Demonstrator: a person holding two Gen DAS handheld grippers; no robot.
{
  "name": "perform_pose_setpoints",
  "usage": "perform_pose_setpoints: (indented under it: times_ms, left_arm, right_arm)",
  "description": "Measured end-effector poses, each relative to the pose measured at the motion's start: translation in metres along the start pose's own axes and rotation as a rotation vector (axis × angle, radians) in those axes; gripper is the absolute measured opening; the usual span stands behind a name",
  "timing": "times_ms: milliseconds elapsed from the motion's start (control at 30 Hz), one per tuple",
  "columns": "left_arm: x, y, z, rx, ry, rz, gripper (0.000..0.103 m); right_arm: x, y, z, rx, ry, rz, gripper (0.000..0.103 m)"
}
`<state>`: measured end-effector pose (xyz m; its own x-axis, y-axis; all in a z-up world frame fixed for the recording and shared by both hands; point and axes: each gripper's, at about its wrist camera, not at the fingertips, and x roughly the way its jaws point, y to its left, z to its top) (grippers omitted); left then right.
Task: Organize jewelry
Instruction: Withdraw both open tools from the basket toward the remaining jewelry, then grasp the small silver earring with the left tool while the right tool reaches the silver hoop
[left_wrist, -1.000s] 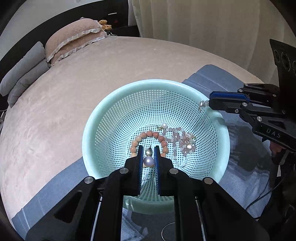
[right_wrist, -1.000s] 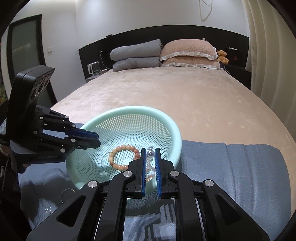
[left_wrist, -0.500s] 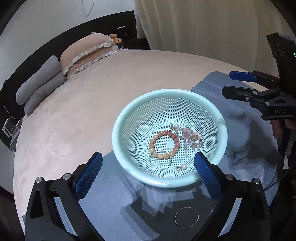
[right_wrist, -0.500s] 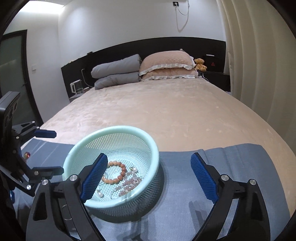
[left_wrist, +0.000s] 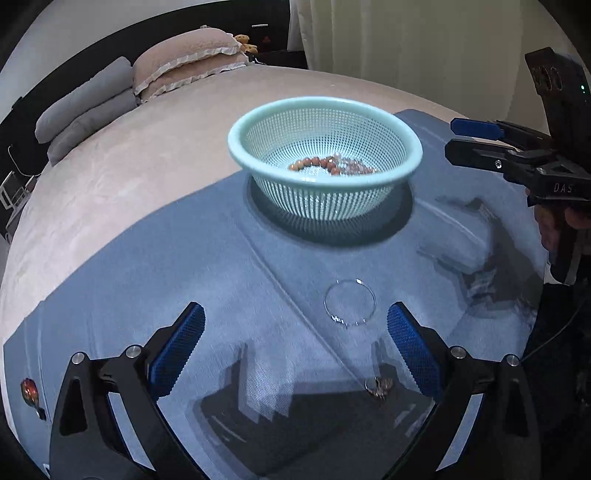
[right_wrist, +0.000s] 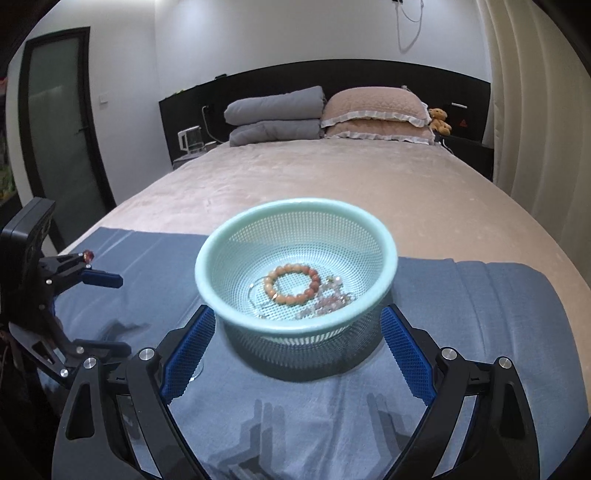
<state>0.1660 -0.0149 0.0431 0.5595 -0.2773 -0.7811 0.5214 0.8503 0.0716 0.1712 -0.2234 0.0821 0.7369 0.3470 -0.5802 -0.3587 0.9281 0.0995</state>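
Observation:
A mint green mesh basket (left_wrist: 325, 110) (right_wrist: 295, 325) stands on a blue cloth (left_wrist: 221, 280) on the bed. It holds an orange bead bracelet (right_wrist: 291, 284) (left_wrist: 314, 163), a pink bead strand (right_wrist: 330, 301) and a thin chain. A thin wire bangle (left_wrist: 349, 302) and a small ring cluster (left_wrist: 378, 387) lie on the cloth near my left gripper (left_wrist: 293, 347), which is open and empty above them. My right gripper (right_wrist: 295, 354) is open and empty, its fingers either side of the basket's near wall.
A small red bead piece (left_wrist: 28, 390) (right_wrist: 88, 254) lies at the cloth's left edge. Grey and beige pillows (right_wrist: 325, 114) sit at the headboard with a teddy bear (right_wrist: 439, 120). Curtains hang on the right.
Both grippers opened and let their pieces fall into the basket, then drew back. My left gripper now hovers low over the bangle; my right sits closer to the basket.

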Motion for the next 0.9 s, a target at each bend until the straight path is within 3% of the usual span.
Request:
perform_pose_setpoints:
  times_ms: [333, 400, 433, 467, 600, 700, 833, 900]
  left_arm:
    - [0.002, -0.033, -0.039, 0.075, 0.008, -0.031, 0.095]
    - [0.010, -0.034, -0.045, 0.080, 0.039, -0.038, 0.075]
    - [0.016, -0.031, -0.046, 0.067, 0.071, -0.042, 0.059]
    - [0.022, -0.029, -0.049, 0.050, 0.088, -0.037, 0.054]
    - [0.019, -0.028, -0.056, 0.063, 0.049, -0.036, 0.051]
    - [0.018, -0.029, -0.059, 0.073, 0.043, -0.030, 0.039]
    - [0.014, -0.022, -0.064, 0.051, 0.052, -0.056, 0.013]
    - [0.013, -0.019, -0.068, 0.039, 0.053, -0.073, 0.011]
  right_arm:
    - [0.025, 0.046, -0.036, -0.073, 0.113, 0.068, 0.087]
    - [0.030, 0.052, -0.038, -0.088, 0.124, 0.070, 0.087]
    - [0.033, 0.054, -0.038, -0.088, 0.131, 0.075, 0.087]
    - [0.035, 0.055, -0.039, -0.085, 0.134, 0.080, 0.087]
    - [0.040, 0.057, -0.041, -0.076, 0.140, 0.092, 0.087]
    - [0.041, 0.060, -0.042, -0.076, 0.132, 0.102, 0.087]
    - [0.047, 0.072, -0.044, -0.095, 0.120, 0.127, 0.087]
    - [0.053, 0.082, -0.045, -0.114, 0.119, 0.133, 0.087]
